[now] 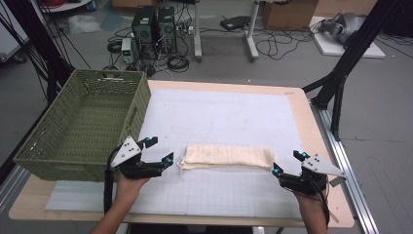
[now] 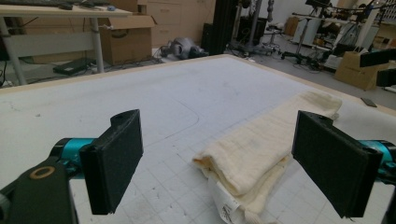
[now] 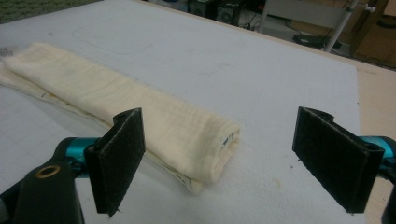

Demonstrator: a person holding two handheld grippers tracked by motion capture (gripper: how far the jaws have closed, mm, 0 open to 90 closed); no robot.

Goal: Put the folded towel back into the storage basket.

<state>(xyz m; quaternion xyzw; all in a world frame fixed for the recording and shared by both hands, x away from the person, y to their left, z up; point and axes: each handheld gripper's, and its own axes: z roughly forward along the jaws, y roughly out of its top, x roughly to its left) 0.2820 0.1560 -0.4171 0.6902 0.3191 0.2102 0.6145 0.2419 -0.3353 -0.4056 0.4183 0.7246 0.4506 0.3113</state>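
Observation:
A cream cloth (image 1: 226,157), folded into a long narrow strip, lies across the white mat (image 1: 229,117) near the table's front. My left gripper (image 1: 159,150) stands open just off the strip's left end, nothing between its jaws. In the left gripper view the cloth (image 2: 261,149) stretches away from the gap between the jaws, its layered end with a label nearest. My right gripper (image 1: 288,163) stands open at the strip's right end. In the right gripper view the folded end of the cloth (image 3: 187,135) lies just ahead of the jaws, left of centre.
A green woven basket (image 1: 48,151) stands on the table's left side, close beside my left gripper. The wooden table edge (image 1: 311,122) borders the mat on the right. Computers, cables and boxes sit on the floor beyond.

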